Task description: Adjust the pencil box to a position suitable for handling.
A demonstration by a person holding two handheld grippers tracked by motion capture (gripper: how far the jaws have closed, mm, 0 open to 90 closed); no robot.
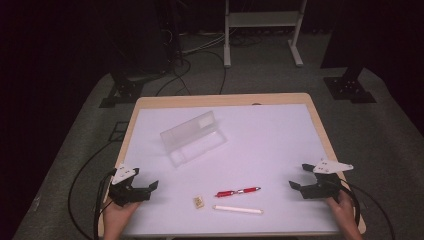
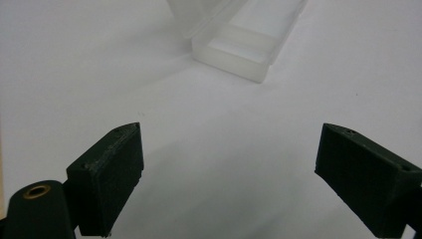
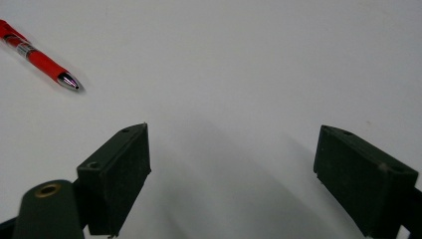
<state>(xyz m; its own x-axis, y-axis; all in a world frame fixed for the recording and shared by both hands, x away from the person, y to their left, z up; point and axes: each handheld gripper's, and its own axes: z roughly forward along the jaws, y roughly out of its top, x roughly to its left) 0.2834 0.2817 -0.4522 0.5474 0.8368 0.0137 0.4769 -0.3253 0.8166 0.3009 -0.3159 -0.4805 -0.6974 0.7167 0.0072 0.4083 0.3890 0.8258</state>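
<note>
High view shows the left gripper (image 1: 148,189) and right gripper (image 1: 299,178) both spread wide and empty. Nearest the right one lies the red pen (image 1: 238,191), before the open clear case (image 1: 192,138); approach low, straddling the barrel squarely.
</note>
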